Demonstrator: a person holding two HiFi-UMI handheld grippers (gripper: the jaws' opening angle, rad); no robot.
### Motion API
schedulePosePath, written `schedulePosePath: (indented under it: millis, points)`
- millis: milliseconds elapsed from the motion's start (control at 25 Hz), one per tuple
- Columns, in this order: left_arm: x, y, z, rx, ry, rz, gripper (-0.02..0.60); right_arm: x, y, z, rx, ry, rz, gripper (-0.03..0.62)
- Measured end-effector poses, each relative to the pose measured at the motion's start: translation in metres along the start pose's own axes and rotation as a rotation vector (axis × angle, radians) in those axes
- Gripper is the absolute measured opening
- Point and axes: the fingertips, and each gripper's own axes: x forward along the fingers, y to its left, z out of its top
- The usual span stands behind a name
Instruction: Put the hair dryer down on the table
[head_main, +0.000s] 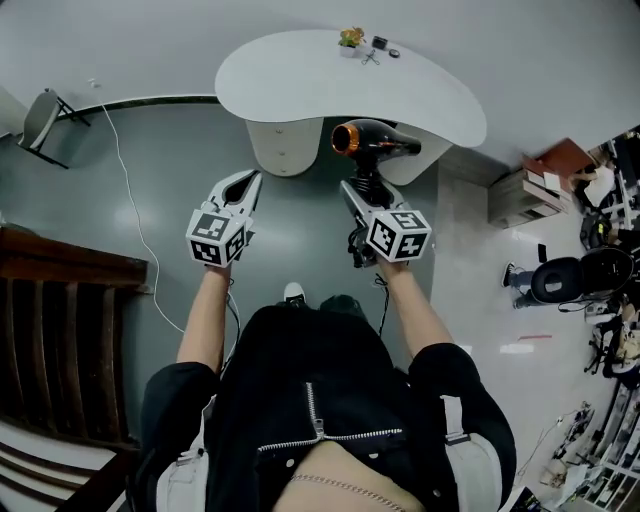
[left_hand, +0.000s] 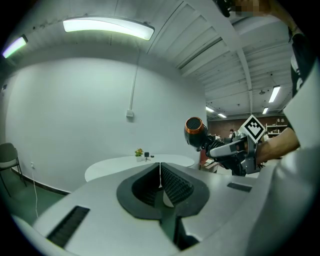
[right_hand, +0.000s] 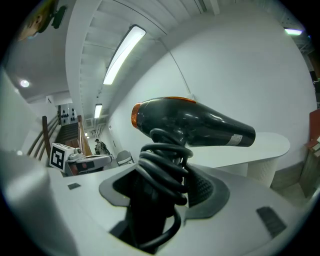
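Head view: a black hair dryer with an orange ring at its back end hangs in the air, barrel level and pointing right. It sits over the near edge of a white, rounded table. The right gripper grips its handle from below. The left gripper is just to the left, well apart from the dryer and carrying nothing. A small potted plant and a few small objects stand at the table's far edge. A folding chair is far left, and a white cable trails across the grey floor.

Left gripper view: the left gripper has its jaws pressed together with nothing between them. To the right, the hair dryer stands upright in the right gripper. The table and the plant lie beyond.

Right gripper view: the hair dryer fills the centre, glossy black, with its cord coiled round the handle. The right gripper is clamped on that wrapped handle. The table is behind and to the right, and nothing lies between it and the dryer. The left gripper shows at the left.
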Motion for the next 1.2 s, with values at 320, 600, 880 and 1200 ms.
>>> schedulePosePath:
  millis: [320, 600, 880, 1200]
  points:
    - [0.032, 0.05, -0.005, -0.034, 0.009, 0.003, 0.021, 0.059, -0.008, 0.007, 0.003, 0.03, 0.004, 0.267]
    - [0.069, 0.081, -0.008, -0.043, 0.03, 0.008, 0.021, 0.104, -0.03, 0.021, 0.012, 0.031, 0.012, 0.267]
    - [0.121, 0.124, -0.001, -0.044, 0.056, 0.047, 0.021, 0.17, -0.065, 0.043, 0.02, 0.043, 0.05, 0.267]
    - [0.226, 0.18, 0.022, -0.05, 0.065, 0.1, 0.021, 0.265, -0.123, 0.088, -0.077, 0.081, 0.117, 0.267]
